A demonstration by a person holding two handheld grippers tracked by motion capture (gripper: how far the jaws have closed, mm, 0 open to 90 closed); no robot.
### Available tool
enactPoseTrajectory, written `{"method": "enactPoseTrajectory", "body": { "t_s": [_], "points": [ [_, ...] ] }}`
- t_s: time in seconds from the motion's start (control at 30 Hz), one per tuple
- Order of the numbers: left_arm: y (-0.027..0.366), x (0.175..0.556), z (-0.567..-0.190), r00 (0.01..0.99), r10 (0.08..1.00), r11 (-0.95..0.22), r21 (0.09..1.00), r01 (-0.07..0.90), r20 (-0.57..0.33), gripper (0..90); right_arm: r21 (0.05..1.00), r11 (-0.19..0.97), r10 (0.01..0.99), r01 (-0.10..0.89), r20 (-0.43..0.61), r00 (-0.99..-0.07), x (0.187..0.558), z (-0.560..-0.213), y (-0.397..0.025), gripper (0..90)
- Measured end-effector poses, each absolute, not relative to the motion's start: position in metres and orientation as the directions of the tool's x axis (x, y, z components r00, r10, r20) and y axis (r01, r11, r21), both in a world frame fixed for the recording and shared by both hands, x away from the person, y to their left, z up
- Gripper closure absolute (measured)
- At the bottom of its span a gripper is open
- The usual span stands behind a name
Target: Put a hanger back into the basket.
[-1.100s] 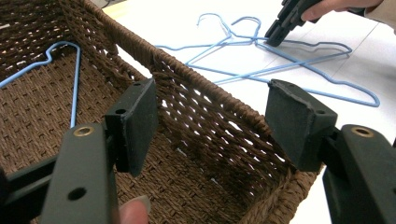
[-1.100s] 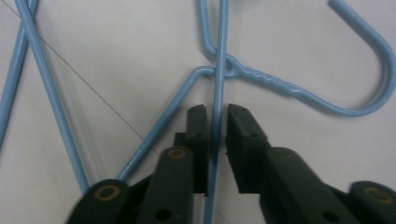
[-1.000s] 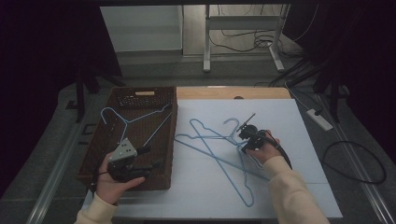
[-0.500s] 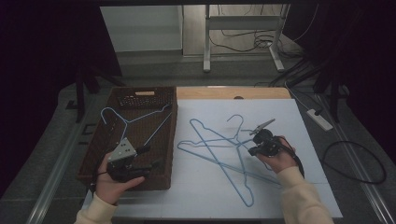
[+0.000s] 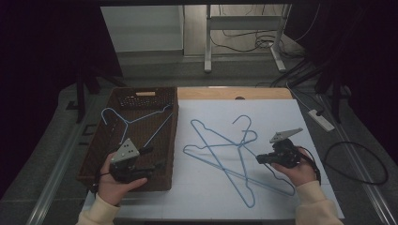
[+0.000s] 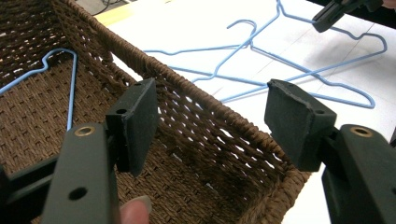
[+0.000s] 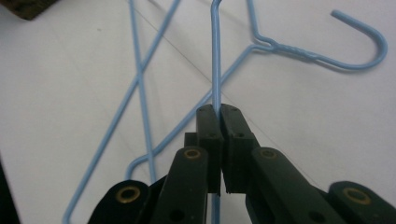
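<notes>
Two blue hangers (image 5: pixel 220 150) lie crossed on the white table (image 5: pixel 281 117). The right gripper (image 5: pixel 259 160) sits low over the table, near the right side. In the right gripper view its two black jaws are pressed tight on a thin blue wire of one hanger (image 7: pixel 215 56), and the wire runs straight up from between them. That hanger's hook (image 7: pixel 364 42) curls at the top right of that view. The left gripper (image 5: pixel 157 165) is over the brown basket (image 5: pixel 112 103), which stands on the left, just beside the white table. Its jaws are wide apart and hold nothing. In the left gripper view the basket's woven wall (image 6: pixel 196 121) shows between the two jaws. A third blue hanger (image 5: pixel 133 119) lies inside the basket, near its far end. The person's left hand (image 5: pixel 115 183) holds the left gripper at the basket's near end. The right hand (image 5: pixel 300 171) holds the right gripper.
</notes>
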State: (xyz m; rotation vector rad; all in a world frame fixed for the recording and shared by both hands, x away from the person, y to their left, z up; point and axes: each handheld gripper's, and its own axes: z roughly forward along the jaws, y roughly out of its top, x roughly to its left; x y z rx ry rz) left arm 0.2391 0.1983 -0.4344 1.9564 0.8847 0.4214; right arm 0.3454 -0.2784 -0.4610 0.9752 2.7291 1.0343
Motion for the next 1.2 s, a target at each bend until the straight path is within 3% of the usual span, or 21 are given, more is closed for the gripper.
{"method": "enactPoseTrajectory", "body": {
  "t_s": [0.3,0.7,1.2],
  "points": [
    [0.191,0.240,-0.431,0.695,0.717,-0.334,0.853,0.402,-0.047,34.9,0.677,0.548,0.518,0.491,0.186,-0.835,0.333,-0.452,-0.286,88.0],
    [0.170,0.251,-0.420,0.724,0.689,-0.353,0.858,0.373,-0.031,35.0,0.712,0.522,0.513,0.470,0.178,-0.840,0.328,-0.442,-0.292,88.0],
    [0.117,0.307,-0.406,0.801,0.595,-0.420,0.823,0.382,-0.068,35.1,0.730,0.515,0.482,0.450,0.188,-0.856,0.325,-0.433,-0.296,88.0]
  ]
}}
